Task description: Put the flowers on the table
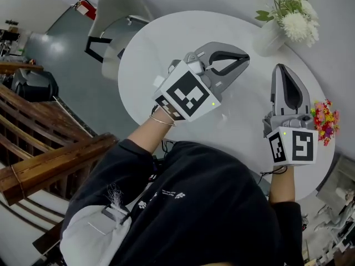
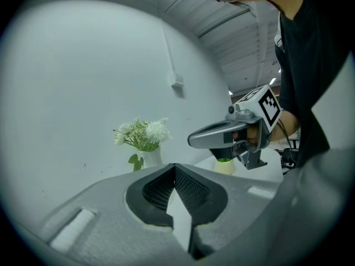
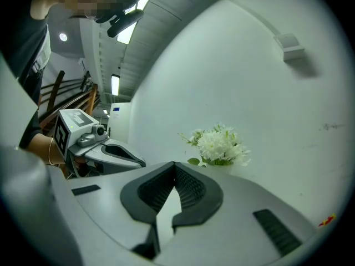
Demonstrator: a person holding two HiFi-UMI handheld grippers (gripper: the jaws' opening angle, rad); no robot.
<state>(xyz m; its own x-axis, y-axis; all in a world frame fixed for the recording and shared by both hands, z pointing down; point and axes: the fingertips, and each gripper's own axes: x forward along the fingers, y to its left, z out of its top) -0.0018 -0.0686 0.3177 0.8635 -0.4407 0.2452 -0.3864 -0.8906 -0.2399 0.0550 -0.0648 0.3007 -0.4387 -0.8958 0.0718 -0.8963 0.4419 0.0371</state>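
A white vase of white flowers stands at the far right of the round white table; it also shows in the left gripper view as the white flowers and in the right gripper view as the white flowers. A small pot of red and yellow flowers sits at the table's right edge, just right of my right gripper. Both grippers hover over the table, pointing toward the white flowers. My left gripper is shut with nothing in it. The right gripper is shut and empty too.
A white chair stands beyond the table's far left side. Wooden stair rails run along the left. The person's dark sleeves fill the near foreground. A white wall stands behind the table.
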